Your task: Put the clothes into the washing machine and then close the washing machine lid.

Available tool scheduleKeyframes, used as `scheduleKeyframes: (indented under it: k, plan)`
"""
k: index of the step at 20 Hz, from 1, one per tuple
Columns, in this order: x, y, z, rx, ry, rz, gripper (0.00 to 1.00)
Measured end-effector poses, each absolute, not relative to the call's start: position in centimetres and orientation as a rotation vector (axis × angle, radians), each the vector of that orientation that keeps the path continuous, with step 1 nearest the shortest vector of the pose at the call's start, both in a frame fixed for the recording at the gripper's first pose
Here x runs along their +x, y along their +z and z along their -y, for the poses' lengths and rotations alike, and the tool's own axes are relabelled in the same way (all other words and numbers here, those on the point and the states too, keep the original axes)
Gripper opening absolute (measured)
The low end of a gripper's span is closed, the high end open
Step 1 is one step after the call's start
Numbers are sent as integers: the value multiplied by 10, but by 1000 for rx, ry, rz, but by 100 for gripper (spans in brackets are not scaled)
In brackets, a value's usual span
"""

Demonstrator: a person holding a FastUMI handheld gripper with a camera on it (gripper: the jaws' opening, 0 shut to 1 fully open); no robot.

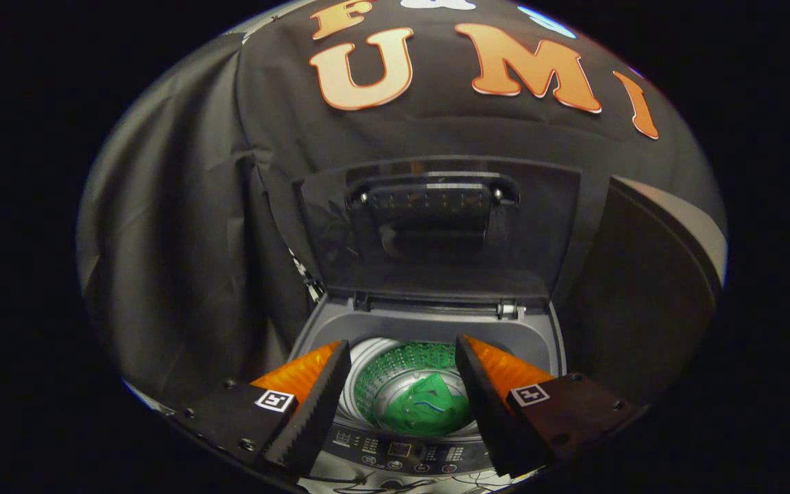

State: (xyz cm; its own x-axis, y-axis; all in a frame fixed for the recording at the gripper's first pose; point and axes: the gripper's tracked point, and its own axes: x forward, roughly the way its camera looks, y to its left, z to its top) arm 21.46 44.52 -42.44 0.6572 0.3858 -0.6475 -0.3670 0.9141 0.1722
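The gripper hangs spread wide and empty, its two ridged fingers above the control panel. Between them, one crumpled green garment lies in the perforated metal drum of the top-loading washing machine. Beyond, its one dark glossy lid stands upright.

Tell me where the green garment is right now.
The green garment lies inside the washing machine drum, seen in the gripper view between the open gripper fingers, below the raised lid.

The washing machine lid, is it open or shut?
Open: the lid stands upright behind the drum, green clothes inside. The gripper fingers are open, holding nothing.
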Motion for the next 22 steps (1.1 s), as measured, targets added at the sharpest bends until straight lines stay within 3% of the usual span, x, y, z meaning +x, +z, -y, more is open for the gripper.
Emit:
scheduleKeyframes:
  k: [16,19,22]
  plan:
    - [247,-168,-412,72,398,-255,98]
    - [278,-140,-414,42,389,-207,98]
    - [333,-156,-419,24,367,-236,98]
